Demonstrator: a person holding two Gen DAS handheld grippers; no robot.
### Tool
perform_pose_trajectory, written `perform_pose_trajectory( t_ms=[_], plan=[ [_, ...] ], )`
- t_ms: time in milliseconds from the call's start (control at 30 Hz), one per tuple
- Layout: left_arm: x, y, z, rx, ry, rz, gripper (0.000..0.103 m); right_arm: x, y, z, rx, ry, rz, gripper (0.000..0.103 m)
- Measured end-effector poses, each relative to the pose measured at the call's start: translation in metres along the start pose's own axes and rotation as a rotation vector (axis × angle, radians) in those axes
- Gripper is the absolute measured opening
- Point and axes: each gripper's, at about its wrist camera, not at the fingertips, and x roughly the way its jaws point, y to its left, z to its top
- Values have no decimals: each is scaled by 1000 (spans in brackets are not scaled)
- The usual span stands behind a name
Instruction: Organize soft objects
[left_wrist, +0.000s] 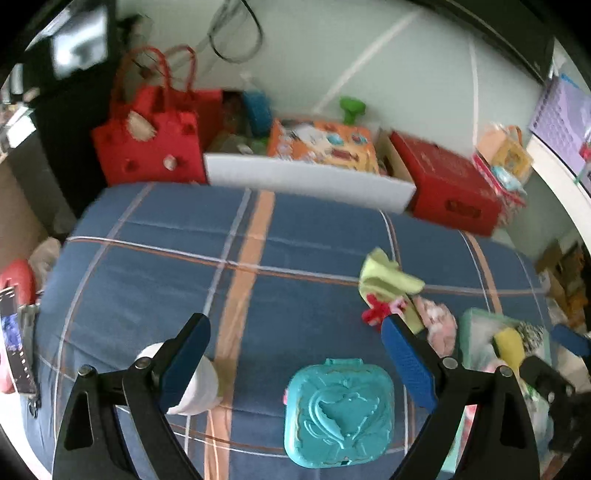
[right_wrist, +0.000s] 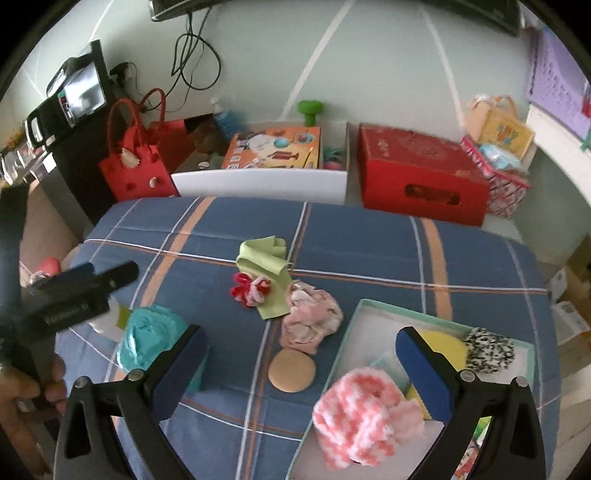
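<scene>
On the blue plaid bedspread (right_wrist: 351, 236) lie a light green cloth (right_wrist: 266, 269), a red and pink scrunchie (right_wrist: 249, 288), a crumpled pink cloth (right_wrist: 310, 321) and a tan round puff (right_wrist: 291, 371). A mint-rimmed box (right_wrist: 369, 306) at the right holds a pink-and-white fluffy piece (right_wrist: 358, 410), a yellow sponge (right_wrist: 443, 347) and a black-and-white fuzzy item (right_wrist: 489, 350). My right gripper (right_wrist: 301, 358) hangs open over the box's left edge, empty. My left gripper (left_wrist: 295, 347) is open above a teal plastic case (left_wrist: 338, 410), with a white roll (left_wrist: 197, 384) behind its left finger. The green cloth (left_wrist: 388, 282) lies ahead.
Behind the bed stand a red felt bag (right_wrist: 138, 166), a white bin of toys (right_wrist: 262, 182), a red cardboard box (right_wrist: 421, 177) and a basket of small boxes (right_wrist: 498, 162). A dark cabinet (right_wrist: 70, 147) is at the far left. A hand (right_wrist: 22, 391) grips the left tool.
</scene>
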Motion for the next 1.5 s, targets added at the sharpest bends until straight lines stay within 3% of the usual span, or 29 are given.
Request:
perform_pose_trajectory(
  t_ms=[133, 200, 367, 433, 567, 667, 800, 1200, 1500],
  plan=[
    [15, 0, 11, 47, 110, -22, 92, 15, -8, 12, 41, 87, 57, 103],
    [21, 0, 19, 73, 146, 9, 83, 23, -12, 16, 50, 127, 57, 103],
    [35, 3, 39, 14, 240, -44, 74, 40, -22, 27, 94, 185, 77, 100],
    [39, -2, 45, 27, 256, -23, 71, 48, -22, 32, 98, 202, 89, 98],
    [49, -18, 54, 20, 297, -65, 70, 73, -20, 34, 89, 262, 82, 84],
    [58, -33, 56, 30, 319, -85, 70, 91, -18, 31, 82, 303, 88, 81],
    [75, -53, 56, 36, 360, -125, 70, 111, -17, 28, 80, 339, 110, 69],
    [144, -79, 50, 29, 506, -105, 70, 148, -26, 26, 41, 405, 115, 46],
    [172, -99, 44, 69, 573, -74, 63, 160, -28, 23, 30, 418, 132, 36]
  ],
)
